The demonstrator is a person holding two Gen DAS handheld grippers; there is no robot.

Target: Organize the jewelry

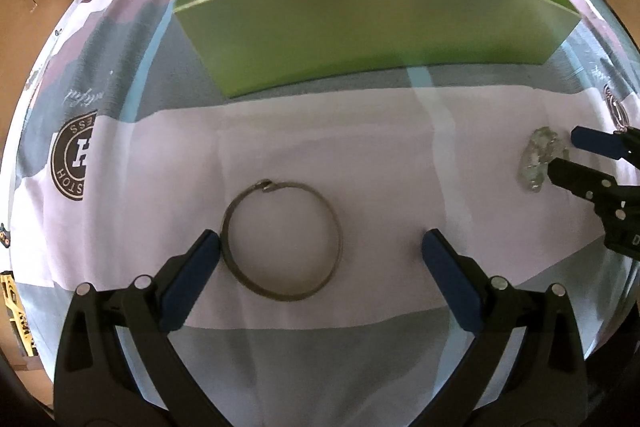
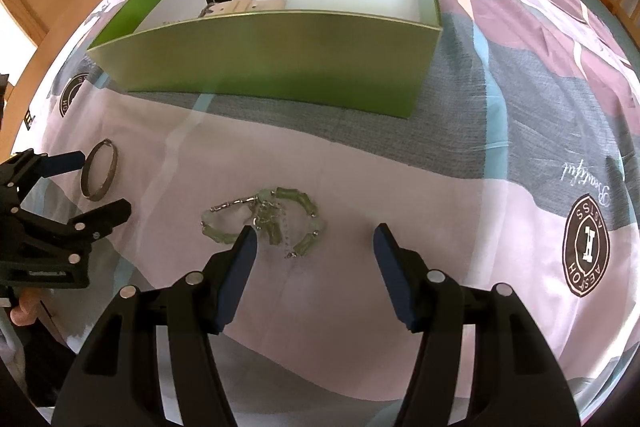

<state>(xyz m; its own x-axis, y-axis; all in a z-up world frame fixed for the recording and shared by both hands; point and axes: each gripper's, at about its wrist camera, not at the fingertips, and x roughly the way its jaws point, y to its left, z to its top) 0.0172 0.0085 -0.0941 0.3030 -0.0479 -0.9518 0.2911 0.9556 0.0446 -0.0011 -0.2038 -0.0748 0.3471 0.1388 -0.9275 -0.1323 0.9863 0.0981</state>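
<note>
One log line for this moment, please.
left gripper: open, over metal bangle | right gripper: open, at green bead bracelet | green box: partly filled

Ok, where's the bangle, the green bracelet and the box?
bangle [image 1: 338, 227], left wrist view, right side of its band.
green bracelet [image 2: 306, 202], right wrist view, a green bead.
box [image 2: 272, 59], right wrist view, front wall.

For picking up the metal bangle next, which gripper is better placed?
Left. The left gripper is open with the metal bangle lying on the bedsheet between its jaws, nearer the left one. The right gripper, also open, faces the green bead bracelet, well to the bangle's side.
</note>
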